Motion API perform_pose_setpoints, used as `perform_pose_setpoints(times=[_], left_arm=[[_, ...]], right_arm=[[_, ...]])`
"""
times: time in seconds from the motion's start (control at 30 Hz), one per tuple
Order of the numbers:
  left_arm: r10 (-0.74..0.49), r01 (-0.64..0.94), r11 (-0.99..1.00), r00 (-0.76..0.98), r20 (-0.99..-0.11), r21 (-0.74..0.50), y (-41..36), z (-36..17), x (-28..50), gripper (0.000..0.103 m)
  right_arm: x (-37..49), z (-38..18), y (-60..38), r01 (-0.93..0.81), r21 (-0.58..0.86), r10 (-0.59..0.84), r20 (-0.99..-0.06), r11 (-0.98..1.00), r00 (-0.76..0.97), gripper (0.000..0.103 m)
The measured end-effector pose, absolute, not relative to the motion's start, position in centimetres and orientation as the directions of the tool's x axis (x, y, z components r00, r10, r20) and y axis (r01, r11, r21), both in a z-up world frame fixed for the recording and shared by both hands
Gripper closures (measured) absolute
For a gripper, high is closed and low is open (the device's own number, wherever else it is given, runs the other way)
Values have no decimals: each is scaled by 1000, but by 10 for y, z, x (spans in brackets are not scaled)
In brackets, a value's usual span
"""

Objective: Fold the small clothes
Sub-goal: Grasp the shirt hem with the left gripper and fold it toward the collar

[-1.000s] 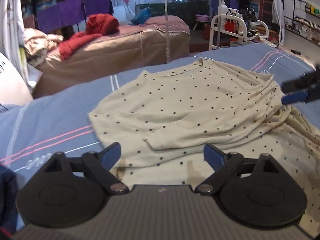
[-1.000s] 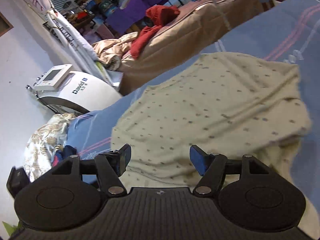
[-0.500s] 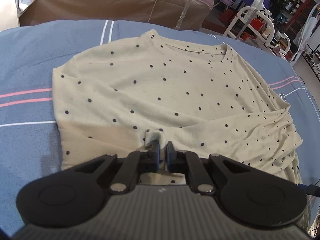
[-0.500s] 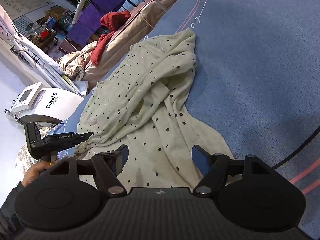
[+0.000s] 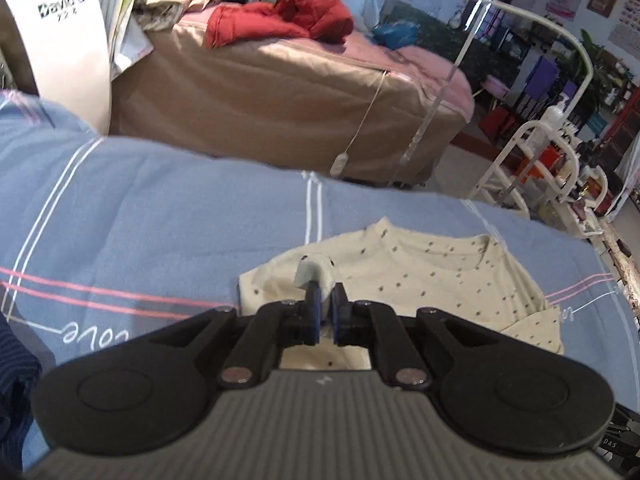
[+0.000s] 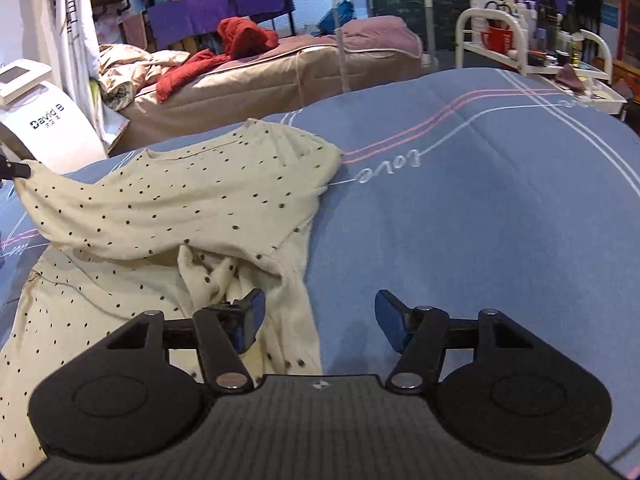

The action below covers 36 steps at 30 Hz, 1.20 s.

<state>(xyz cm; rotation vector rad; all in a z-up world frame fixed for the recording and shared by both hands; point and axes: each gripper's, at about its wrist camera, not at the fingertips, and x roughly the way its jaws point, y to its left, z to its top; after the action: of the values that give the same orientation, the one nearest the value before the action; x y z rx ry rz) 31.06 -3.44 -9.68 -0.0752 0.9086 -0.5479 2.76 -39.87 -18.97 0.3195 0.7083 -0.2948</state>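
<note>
A cream shirt with small dark dots (image 6: 168, 200) lies on the blue bedspread (image 6: 480, 220). My left gripper (image 5: 325, 304) is shut on a pinch of the shirt's cloth (image 5: 314, 270), likely a sleeve end, and holds it lifted off the bed. In the right wrist view that lifted part stretches out to the far left edge, where the left gripper's tip (image 6: 14, 169) shows. My right gripper (image 6: 320, 314) stands open low over the shirt's right edge. Its left finger (image 6: 252, 314) is over bunched cloth and its right finger (image 6: 390, 318) is over bare bedspread.
A brown-covered bed (image 5: 280, 92) with a red jacket (image 5: 280, 20) stands behind. At the left is a white machine (image 6: 48, 120), at the right a white metal trolley (image 6: 532, 52) with bottles. A dark blue garment (image 5: 16, 380) lies at the left edge of the bedspread.
My left gripper closed on the shirt's cloth and has pulled it up and to the left. My right gripper stayed open and swung round, low over the shirt's right edge.
</note>
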Motion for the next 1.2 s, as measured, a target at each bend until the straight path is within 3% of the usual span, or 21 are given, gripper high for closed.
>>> perform_pose_setpoints(times=[0.1,0.17,0.23,0.27,0.3,0.33,0.43,0.5,0.53,0.57,0.6,0.67,0.73,0.83,0.93,0.97,1.03,1.07,1.1,1.13,1.2], left_arm=[[-501,411,851,446,-742,-328,-35,-112,313,98],[-513,420,843,433,-741,-338,-37,-116,309,98],[-518,433,837,430,-739,-335,-41,-116,305,98],[-527,436,832,431,-733,-342,-43,-115,303,98],[-538,438,827,430,-725,-353,-45,-113,300,98],[-545,439,823,430,-720,-360,-45,-110,299,98],[-560,461,808,410,-720,-366,-52,-110,296,97],[-533,464,821,410,-740,-334,-58,-115,295,97],[-496,465,837,421,-759,-288,-62,-120,296,97],[-466,462,849,428,-774,-256,-64,-124,297,97],[-450,451,858,426,-785,-247,-64,-129,298,97],[-458,431,859,404,-792,-277,-58,-138,301,97],[-458,426,859,389,-799,-285,-57,-144,301,97],[-456,431,858,386,-802,-280,-59,-144,300,97],[-483,434,847,388,-785,-306,-59,-136,299,97],[-486,436,846,390,-782,-308,-58,-133,298,96],[-463,427,858,401,-790,-286,-55,-128,296,93],[-442,418,869,410,-798,-266,-52,-128,296,89],[-415,409,880,418,-808,-240,-49,-130,295,88],[-395,407,887,417,-819,-220,-46,-134,295,88],[-391,383,893,397,-830,-238,-36,-144,297,88]], right_arm=[[42,-191,-388,293,128,-135,-672,947,728,11],[50,-191,-382,252,46,-160,-659,966,735,12],[62,-194,-381,233,-30,-194,-663,972,723,21],[65,-193,-383,226,-29,-189,-656,974,731,55],[65,-191,-389,231,9,-172,-641,973,748,101],[64,-189,-399,293,50,-196,-635,955,747,93],[44,-194,-445,529,224,-276,-654,819,705,91],[33,-199,-459,557,309,-240,-669,771,704,49],[31,-202,-461,541,334,-198,-682,772,704,39],[28,-201,-461,521,353,-167,-682,777,712,22],[22,-198,-460,521,359,-166,-680,774,715,10],[10,-186,-450,566,306,-245,-675,766,696,0],[-1,-175,-441,537,304,-266,-617,787,740,0],[2,-168,-422,366,341,-130,-554,866,822,5],[23,-179,-408,304,300,-66,-606,904,792,29],[30,-186,-404,291,281,-54,-628,914,777,55],[46,-205,-400,345,166,-113,-743,924,660,62],[43,-204,-401,365,180,-127,-727,913,675,60],[41,-199,-401,399,178,-151,-731,899,665,43],[38,-193,-400,419,172,-170,-730,892,662,37],[30,-176,-392,394,162,-181,-692,904,699,9]])
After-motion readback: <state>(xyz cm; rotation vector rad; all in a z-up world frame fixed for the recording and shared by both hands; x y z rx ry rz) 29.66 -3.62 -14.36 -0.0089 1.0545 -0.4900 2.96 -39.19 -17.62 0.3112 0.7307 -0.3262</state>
